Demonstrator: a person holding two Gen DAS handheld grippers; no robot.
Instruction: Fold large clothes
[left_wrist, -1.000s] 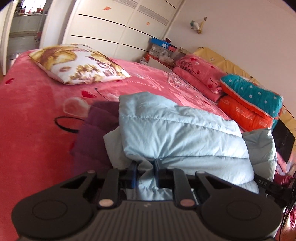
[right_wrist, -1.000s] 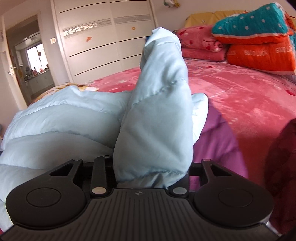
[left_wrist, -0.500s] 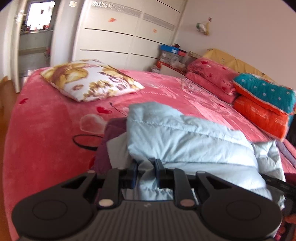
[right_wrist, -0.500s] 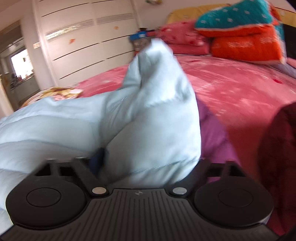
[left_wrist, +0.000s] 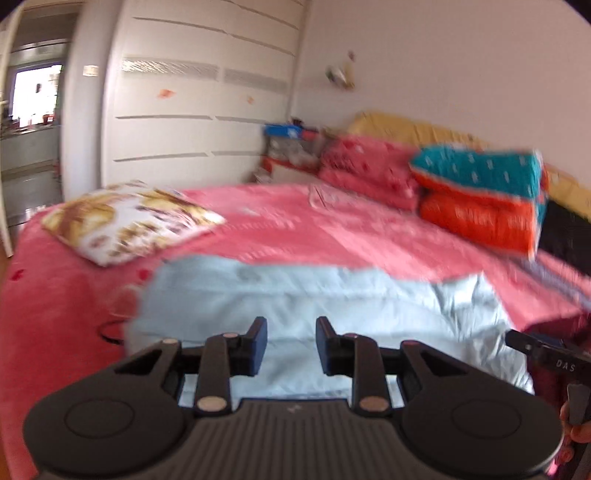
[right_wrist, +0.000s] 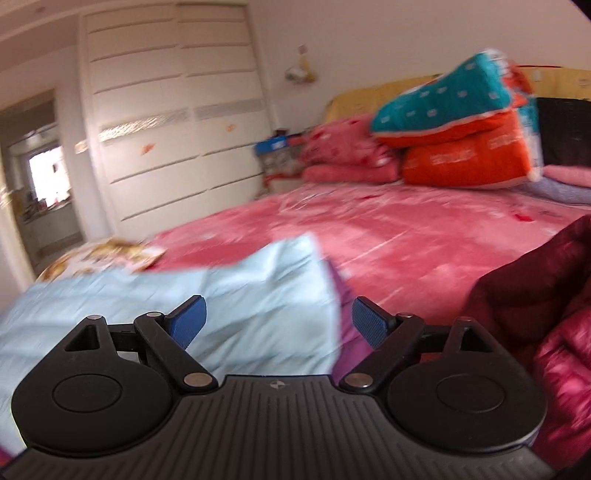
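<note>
A pale blue puffer jacket (left_wrist: 325, 306) lies folded and flat on the pink bed (left_wrist: 332, 236). My left gripper (left_wrist: 290, 345) hovers just above its near edge; its jaws are opening and nothing is between them. In the right wrist view the same jacket (right_wrist: 207, 306) fills the lower left, a purple garment (right_wrist: 345, 295) showing under its right edge. My right gripper (right_wrist: 279, 323) stands wide open over that edge, gripping nothing. The other gripper's black tip (left_wrist: 546, 356) pokes in at the left wrist view's right side.
A floral pillow (left_wrist: 129, 221) lies at the bed's far left. Pink, teal and orange bedding (left_wrist: 480, 199) is stacked by the yellow headboard. A dark red garment (right_wrist: 535, 295) is heaped at the right. White wardrobe doors (left_wrist: 192, 110) stand behind the bed.
Both grippers let go of the blue jacket and drew back and up. The raised bulge of jacket in the right gripper dropped flat onto the fold. Both jaws have spread.
</note>
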